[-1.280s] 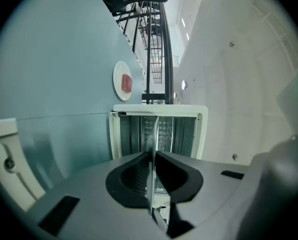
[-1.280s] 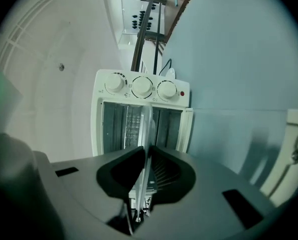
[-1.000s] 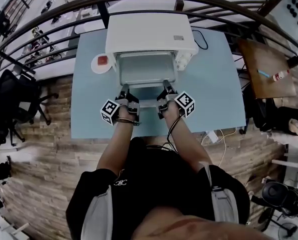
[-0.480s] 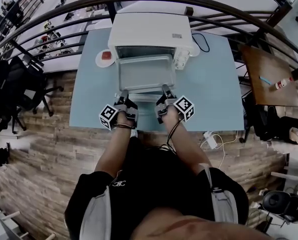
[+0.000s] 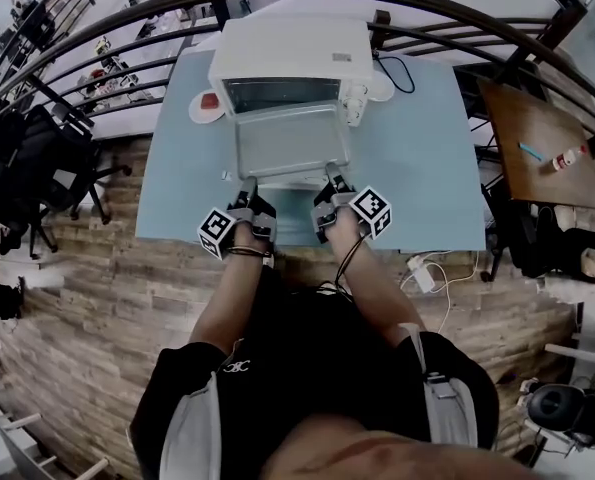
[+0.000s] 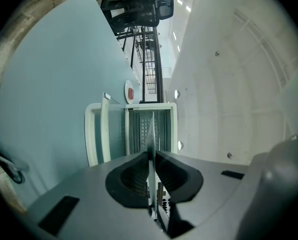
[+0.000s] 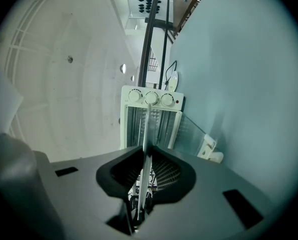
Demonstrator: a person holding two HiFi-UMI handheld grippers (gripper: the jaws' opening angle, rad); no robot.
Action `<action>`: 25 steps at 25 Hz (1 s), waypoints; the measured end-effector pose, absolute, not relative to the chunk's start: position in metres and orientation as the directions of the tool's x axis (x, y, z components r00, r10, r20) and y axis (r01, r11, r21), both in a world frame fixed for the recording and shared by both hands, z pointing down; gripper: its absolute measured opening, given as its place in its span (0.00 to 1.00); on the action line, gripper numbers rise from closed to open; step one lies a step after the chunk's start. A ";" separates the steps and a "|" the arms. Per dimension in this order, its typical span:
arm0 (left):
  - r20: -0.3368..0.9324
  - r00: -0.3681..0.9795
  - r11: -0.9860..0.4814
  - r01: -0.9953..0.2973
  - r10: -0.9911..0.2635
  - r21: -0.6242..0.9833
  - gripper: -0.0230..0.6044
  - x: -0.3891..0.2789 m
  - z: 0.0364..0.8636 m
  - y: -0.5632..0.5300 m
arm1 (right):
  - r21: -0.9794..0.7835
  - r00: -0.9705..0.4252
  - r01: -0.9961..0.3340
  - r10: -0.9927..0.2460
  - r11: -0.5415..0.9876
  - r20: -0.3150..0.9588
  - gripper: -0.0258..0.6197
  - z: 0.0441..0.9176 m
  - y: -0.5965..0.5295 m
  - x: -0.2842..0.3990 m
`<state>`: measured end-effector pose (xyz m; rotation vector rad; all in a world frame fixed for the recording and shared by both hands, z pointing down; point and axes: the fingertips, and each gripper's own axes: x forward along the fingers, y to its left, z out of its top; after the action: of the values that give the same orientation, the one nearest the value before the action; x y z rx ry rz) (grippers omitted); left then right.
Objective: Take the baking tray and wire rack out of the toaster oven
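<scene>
The white toaster oven (image 5: 287,53) stands at the back of the pale blue table (image 5: 427,168) with its door folded down. A grey baking tray (image 5: 292,140) sticks out of the oven mouth toward me, level over the door. My left gripper (image 5: 245,194) is shut on the tray's near left edge and my right gripper (image 5: 331,186) on its near right edge. In the left gripper view the tray (image 6: 150,126) shows edge-on, pinched in the left gripper (image 6: 151,156). The right gripper (image 7: 145,156) pinches the tray's edge (image 7: 145,126) below the oven's knobs (image 7: 151,98). I cannot make out the wire rack.
A white saucer with a red item (image 5: 208,103) lies left of the oven. A black cable (image 5: 402,73) runs behind it at the right. A curved railing (image 5: 457,13) bounds the table's far side. A wooden side table (image 5: 537,138) is at the right, office chairs (image 5: 37,168) at the left.
Both grippers have drawn back toward the table's near edge, and the tray has slid further out of the oven with them.
</scene>
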<state>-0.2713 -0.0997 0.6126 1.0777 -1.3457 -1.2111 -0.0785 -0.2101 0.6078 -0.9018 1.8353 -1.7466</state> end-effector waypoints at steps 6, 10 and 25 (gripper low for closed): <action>0.102 -0.066 0.104 -0.013 -0.993 0.995 0.11 -0.240 0.614 -0.106 | -0.987 -0.657 -0.161 -0.746 -0.002 0.108 0.13 0.607 -0.209 -0.044; 0.096 -0.002 0.096 -0.027 -0.995 0.995 0.11 -0.210 0.611 -0.120 | -0.987 -0.613 -0.160 -0.783 -0.009 0.106 0.13 0.606 -0.214 -0.010; 0.130 0.262 0.120 -0.056 -0.956 0.991 0.11 -0.082 0.627 -0.164 | -0.978 -0.408 -0.197 -0.902 -0.068 0.145 0.14 0.621 -0.223 0.131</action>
<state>-0.0824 -0.1643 0.6266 1.2591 -1.0947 -0.9014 0.1310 -0.2231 0.6212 -1.1914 1.6153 -1.5235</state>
